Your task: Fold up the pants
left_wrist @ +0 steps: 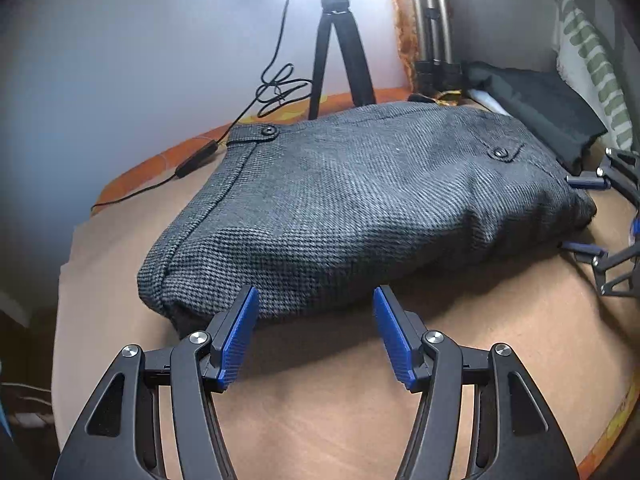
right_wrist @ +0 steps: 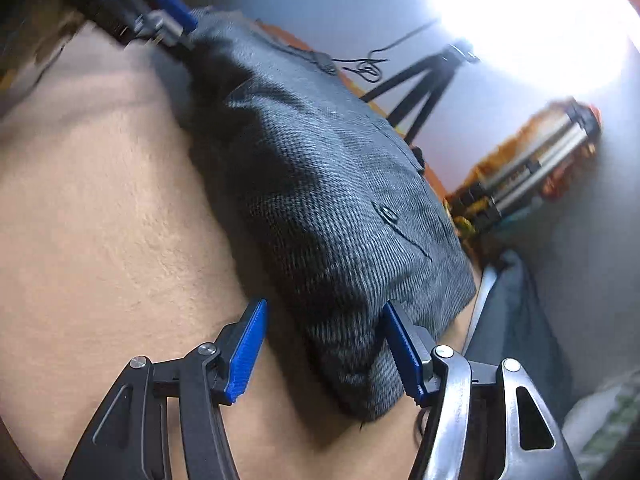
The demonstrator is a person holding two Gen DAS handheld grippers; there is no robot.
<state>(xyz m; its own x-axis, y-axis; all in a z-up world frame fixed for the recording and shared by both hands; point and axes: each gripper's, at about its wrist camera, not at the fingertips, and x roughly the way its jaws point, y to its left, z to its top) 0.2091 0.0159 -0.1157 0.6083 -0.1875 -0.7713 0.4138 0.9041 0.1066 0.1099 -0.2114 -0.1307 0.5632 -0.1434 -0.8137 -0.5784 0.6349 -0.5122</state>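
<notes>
Grey woven pants (left_wrist: pixel 352 208) lie folded into a thick bundle on a tan cloth surface (left_wrist: pixel 320 392), with button tabs showing on top. My left gripper (left_wrist: pixel 316 300) is open, jaws wide, at the bundle's near edge, holding nothing. My right gripper (right_wrist: pixel 324 312) is open with its jaws either side of one end of the pants (right_wrist: pixel 340 240), not closed on it. The right gripper also shows at the right edge of the left wrist view (left_wrist: pixel 584 212). The left gripper shows blurred at the top left of the right wrist view (right_wrist: pixel 168 20).
A black tripod (left_wrist: pixel 340 48) and a looped black cable (left_wrist: pixel 280 88) stand behind the pants by the white wall. A dark folded garment (left_wrist: pixel 536 108) and a striped cloth (left_wrist: pixel 592 64) lie at the right. An orange patterned sheet edge (left_wrist: pixel 160 160) shows beyond the tan cloth.
</notes>
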